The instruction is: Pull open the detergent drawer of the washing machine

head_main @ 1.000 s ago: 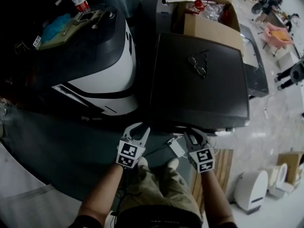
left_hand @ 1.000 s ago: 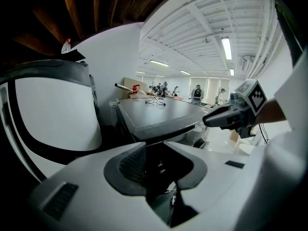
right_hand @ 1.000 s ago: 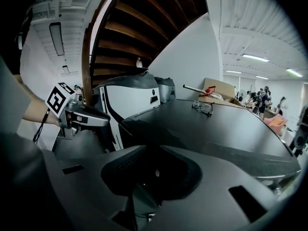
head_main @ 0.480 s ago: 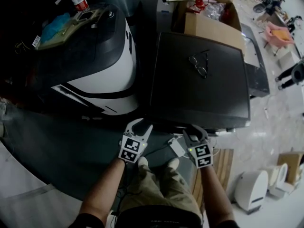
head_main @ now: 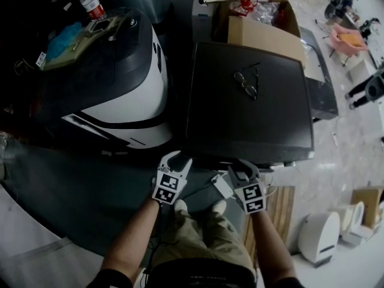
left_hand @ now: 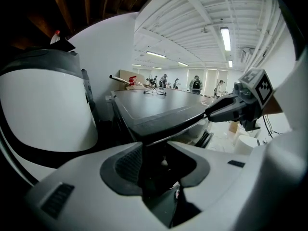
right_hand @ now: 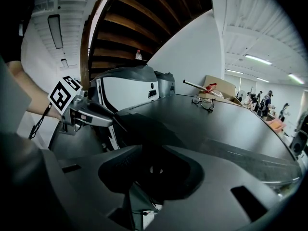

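The washing machine shows its dark grey top (head_main: 249, 110) in the middle of the head view. Its front face, where the detergent drawer would be, is hidden under the near edge (head_main: 240, 156). My left gripper (head_main: 174, 159) is open just before that edge at its left corner, with nothing between the jaws. My right gripper (head_main: 242, 168) is open under the edge's middle, also empty. In the left gripper view the open jaws (left_hand: 161, 160) point at the machine's front corner (left_hand: 159, 126). The right gripper view has its open jaws (right_hand: 151, 170) below the top (right_hand: 216, 124).
A pair of glasses (head_main: 247, 83) lies on the machine's top. A white and black appliance (head_main: 114, 83) stands close on the left, with a bottle (head_main: 89, 2) behind it. A cardboard box (head_main: 258, 23) is behind the machine. A wooden pallet (head_main: 282, 209) lies at the right.
Both grippers' jaws stand wider than a second ago. The left gripper has crept a little towards the machine's near edge; the right one has hardly moved.
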